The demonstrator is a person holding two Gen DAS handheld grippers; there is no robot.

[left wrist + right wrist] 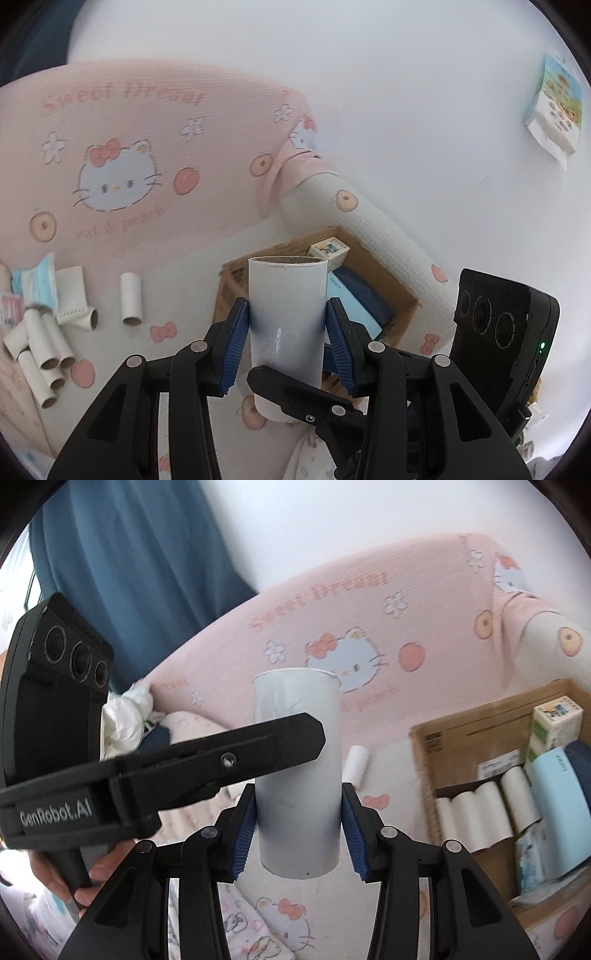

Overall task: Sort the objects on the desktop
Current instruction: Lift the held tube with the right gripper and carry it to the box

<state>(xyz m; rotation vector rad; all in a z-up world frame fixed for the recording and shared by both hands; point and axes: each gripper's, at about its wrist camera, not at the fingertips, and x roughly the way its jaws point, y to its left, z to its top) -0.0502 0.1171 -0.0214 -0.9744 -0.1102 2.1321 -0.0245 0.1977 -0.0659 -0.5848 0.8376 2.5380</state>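
The left tool (pixel 288 328) is clenched on an upright white paper tube (pixel 286 325), its blue pads pressing both sides, and the right tool (pixel 298 825) grasps its own white tube (pixel 298 771) in the same way. Both tubes are held in the air above a bed with a pink cat-print cover (pixel 122 155). A cardboard box (pixel 476 716) lies on it with more white tubes (pixel 491 812) and a light blue case (pixel 561 805) inside, and a pile of loose tubes (pixel 40 350) lies at the left edge of the left wrist view.
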